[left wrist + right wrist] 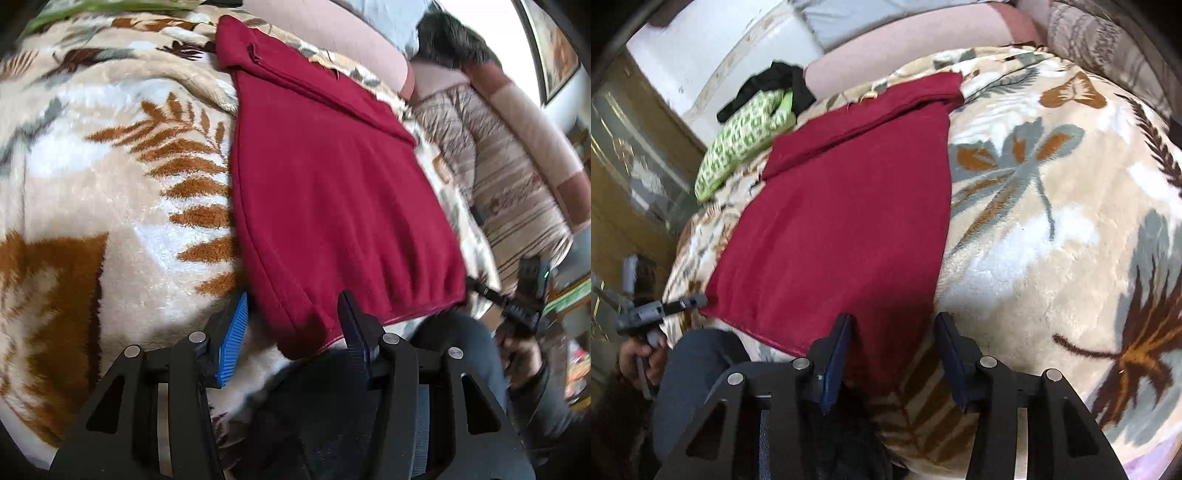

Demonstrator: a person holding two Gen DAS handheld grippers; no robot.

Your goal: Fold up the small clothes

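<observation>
Red garment [332, 192] lies flat on leaf-print blanket [110, 184] over bed, long axis running near to far, hem edge toward me, folded collar end far. My left hand-held gripper [295, 325] released, jaws apart over near left hem corner, not pinching. My right hand-held gripper [894, 343] released too, above near right corner. Green patterned cloth [738, 147] far left.

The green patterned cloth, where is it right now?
In the right wrist view, the green patterned cloth lies at the upper left, on the leaf-print blanket just past the red garment, with a black garment behind it.
</observation>
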